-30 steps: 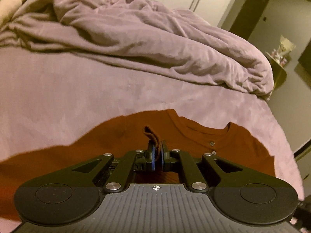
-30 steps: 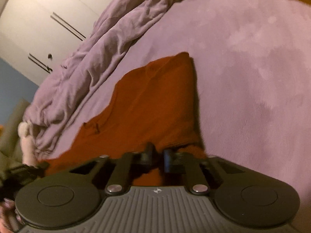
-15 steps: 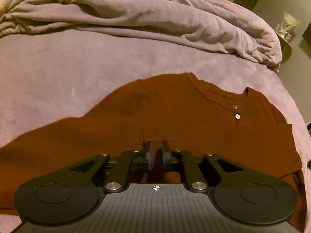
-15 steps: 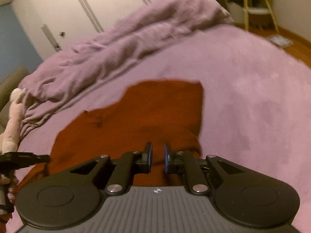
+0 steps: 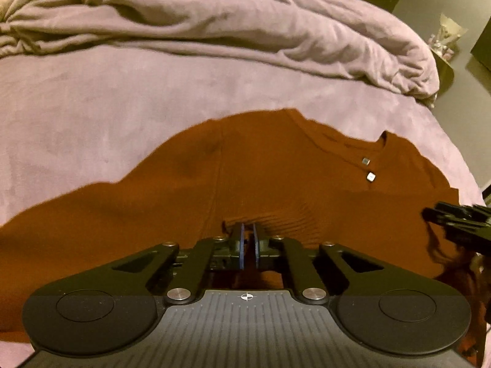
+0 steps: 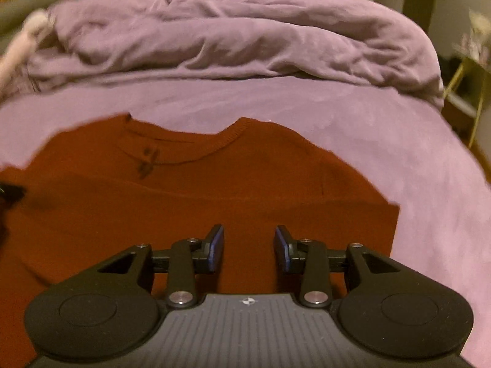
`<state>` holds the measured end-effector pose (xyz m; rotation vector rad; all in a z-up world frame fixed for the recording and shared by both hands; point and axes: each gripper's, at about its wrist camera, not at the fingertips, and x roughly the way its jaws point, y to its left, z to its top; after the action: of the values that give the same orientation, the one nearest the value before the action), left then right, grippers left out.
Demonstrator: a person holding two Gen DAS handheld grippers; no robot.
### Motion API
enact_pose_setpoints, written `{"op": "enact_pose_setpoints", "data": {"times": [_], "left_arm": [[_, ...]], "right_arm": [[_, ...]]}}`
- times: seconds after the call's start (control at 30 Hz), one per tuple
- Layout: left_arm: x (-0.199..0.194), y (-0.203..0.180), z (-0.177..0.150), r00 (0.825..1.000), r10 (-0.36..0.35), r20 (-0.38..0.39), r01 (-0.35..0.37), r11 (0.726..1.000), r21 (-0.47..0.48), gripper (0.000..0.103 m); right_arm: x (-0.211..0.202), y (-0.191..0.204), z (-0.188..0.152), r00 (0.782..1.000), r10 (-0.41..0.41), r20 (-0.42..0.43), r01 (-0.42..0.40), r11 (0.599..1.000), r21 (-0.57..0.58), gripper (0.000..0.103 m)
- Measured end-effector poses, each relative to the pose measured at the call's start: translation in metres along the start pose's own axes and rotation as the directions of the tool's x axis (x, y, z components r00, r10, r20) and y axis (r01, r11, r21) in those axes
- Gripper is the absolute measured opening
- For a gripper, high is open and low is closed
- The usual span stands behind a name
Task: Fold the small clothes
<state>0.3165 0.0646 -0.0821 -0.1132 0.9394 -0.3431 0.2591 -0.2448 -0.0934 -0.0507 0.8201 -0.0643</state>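
Observation:
A rust-orange shirt [image 5: 276, 184] with two small buttons lies flat on the purple bed, neckline toward the far side. It also shows in the right wrist view [image 6: 245, 190]. My left gripper [image 5: 248, 239] is low over the shirt's near part, its jaws almost shut with a narrow gap; the cloth bunches at the tips, and I cannot tell if it is pinched. My right gripper [image 6: 248, 239] is open and empty just above the shirt's near right part. It also appears at the right edge of the left wrist view [image 5: 457, 220].
A crumpled purple duvet [image 5: 245, 24] is heaped across the far side of the bed [image 5: 76, 107]. The bed edge drops off at the right, with a yellow-legged side table [image 6: 466, 92] beyond. White wardrobe doors stand behind.
My left gripper let go of the raised fold and came down close to the flat shirt. My right gripper swung round to face the neckline and opened wide.

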Motion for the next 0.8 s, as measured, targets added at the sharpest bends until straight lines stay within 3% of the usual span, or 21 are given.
{"op": "enact_pose_setpoints", "data": {"times": [0.13,0.17,0.23,0.27,0.3,0.43,0.53,0.6,0.7,0.8], "left_arm": [[-0.008,-0.005,0.004,0.999,0.010,0.047,-0.011,1.000,0.029,0.006],[-0.010,-0.006,0.006,0.998,0.012,0.058,-0.014,0.999,0.034,0.006],[-0.013,-0.008,0.009,0.997,0.004,0.077,-0.006,0.999,0.032,0.005],[-0.014,-0.008,0.011,0.996,0.005,0.084,-0.007,1.000,0.030,0.005],[-0.017,-0.010,0.013,0.996,0.003,0.094,-0.006,0.999,0.035,0.005],[-0.024,-0.015,0.016,0.989,0.043,0.143,-0.054,0.996,0.077,0.004],[-0.018,-0.015,0.015,0.991,0.075,0.109,-0.086,0.991,0.099,0.005],[-0.018,-0.012,0.010,0.992,0.091,0.087,-0.101,0.989,0.109,0.013],[-0.028,-0.003,-0.002,0.990,0.109,0.088,-0.118,0.988,0.103,0.037],[-0.046,0.015,-0.013,0.989,0.121,0.080,-0.125,0.991,0.039,0.050]], "right_arm": [[0.012,0.003,0.003,1.000,-0.021,0.006,0.022,0.998,-0.057,0.044],[0.014,0.006,0.003,1.000,-0.023,0.007,0.023,0.997,-0.072,0.040],[0.014,0.010,0.002,1.000,-0.012,0.011,0.013,0.995,-0.094,0.024],[0.013,0.013,0.002,0.999,-0.027,0.017,0.029,0.994,-0.107,0.006],[0.012,0.015,0.003,0.998,-0.051,0.026,0.054,0.991,-0.120,0.001],[-0.002,0.012,0.008,0.979,-0.160,0.127,0.168,0.984,-0.058,0.000],[-0.011,0.009,0.004,0.989,-0.093,0.114,0.095,0.995,-0.012,0.000],[-0.026,0.014,-0.006,0.994,-0.029,0.110,0.029,1.000,-0.005,0.000],[-0.045,0.021,-0.023,0.994,0.045,0.100,-0.044,0.999,-0.013,0.000],[-0.051,0.027,-0.040,0.997,0.058,0.041,-0.057,0.998,-0.024,0.001]]}}
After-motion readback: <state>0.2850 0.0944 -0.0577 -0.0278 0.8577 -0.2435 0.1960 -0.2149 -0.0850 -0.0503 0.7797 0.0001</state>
